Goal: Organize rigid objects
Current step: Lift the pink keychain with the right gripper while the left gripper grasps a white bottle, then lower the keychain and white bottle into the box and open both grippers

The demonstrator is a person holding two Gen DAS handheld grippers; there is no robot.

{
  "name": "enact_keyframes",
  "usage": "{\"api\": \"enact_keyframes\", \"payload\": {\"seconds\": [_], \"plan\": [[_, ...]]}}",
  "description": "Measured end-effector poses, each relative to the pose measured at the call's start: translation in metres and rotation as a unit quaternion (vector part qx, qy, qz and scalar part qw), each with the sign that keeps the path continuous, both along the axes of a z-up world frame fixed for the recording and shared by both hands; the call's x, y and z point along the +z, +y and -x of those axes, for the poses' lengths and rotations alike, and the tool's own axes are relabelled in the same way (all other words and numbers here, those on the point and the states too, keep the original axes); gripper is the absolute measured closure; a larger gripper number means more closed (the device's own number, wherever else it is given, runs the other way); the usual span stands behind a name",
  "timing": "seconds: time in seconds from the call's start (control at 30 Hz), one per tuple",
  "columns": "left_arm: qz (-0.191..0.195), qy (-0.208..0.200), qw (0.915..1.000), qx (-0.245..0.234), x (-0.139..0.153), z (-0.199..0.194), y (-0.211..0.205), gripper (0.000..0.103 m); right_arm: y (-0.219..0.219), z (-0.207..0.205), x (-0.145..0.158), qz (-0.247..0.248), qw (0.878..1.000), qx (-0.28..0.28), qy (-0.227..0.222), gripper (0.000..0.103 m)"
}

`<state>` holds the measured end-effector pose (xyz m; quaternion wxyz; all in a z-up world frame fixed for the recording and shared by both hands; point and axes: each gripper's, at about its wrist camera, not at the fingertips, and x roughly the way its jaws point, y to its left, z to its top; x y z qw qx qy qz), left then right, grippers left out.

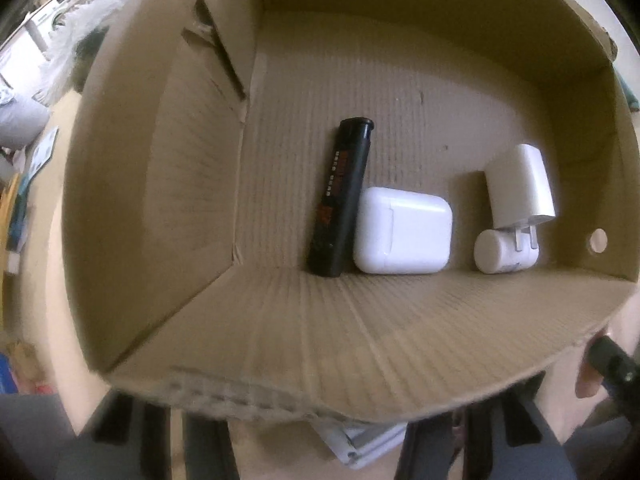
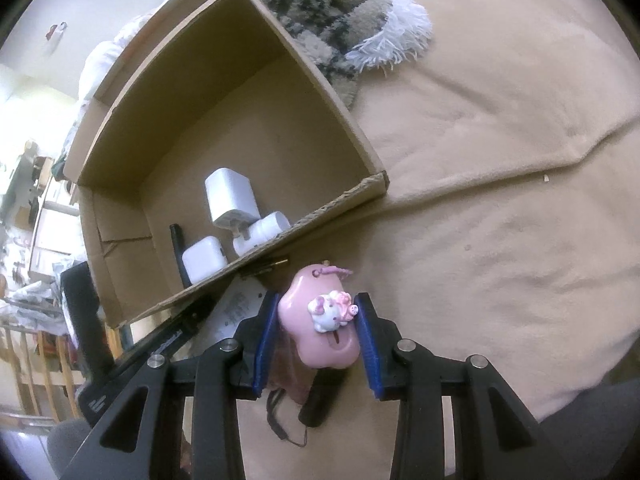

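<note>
The left wrist camera looks steeply down into the cardboard box [image 1: 168,200] from just above its near wall, close enough that the box fills nearly the whole frame. The right wrist camera sits farther back and to the box's right, outside it, facing forward and down across the tan blanket [image 2: 500,200], with the box [image 2: 332,120] in its upper-left quarter. Both views share the box interior: the black lighter [image 1: 340,200] [image 2: 178,248], white earbud case [image 1: 404,232] [image 2: 204,260] and white charger [image 1: 520,184] [image 2: 230,196].
</note>
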<state>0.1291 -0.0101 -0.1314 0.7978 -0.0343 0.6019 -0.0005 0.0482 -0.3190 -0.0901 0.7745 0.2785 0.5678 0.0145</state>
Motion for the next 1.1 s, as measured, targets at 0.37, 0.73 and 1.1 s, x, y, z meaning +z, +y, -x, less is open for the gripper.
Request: {"api": "enact_keyframes", "payload": {"seconds": [0.37, 0.73, 1.1], "plan": [[-0.010, -0.032, 0.9994, 0.007, 0.039, 0.037, 0.027, 0.060, 0.022, 0.008, 0.006, 0.006, 1.000, 0.019, -0.012, 0.064], [-0.022, -0.102, 0.9946, -0.001, 0.100, 0.086, 0.014, 0.060, 0.042, 0.026, 0.055, 0.042, 0.992, 0.061, -0.100, 0.064], [-0.012, -0.154, 0.9877, -0.026, 0.149, 0.066, -0.011, 0.060, 0.051, 0.006, 0.093, 0.042, 0.982, 0.096, -0.157, 0.064]]}}
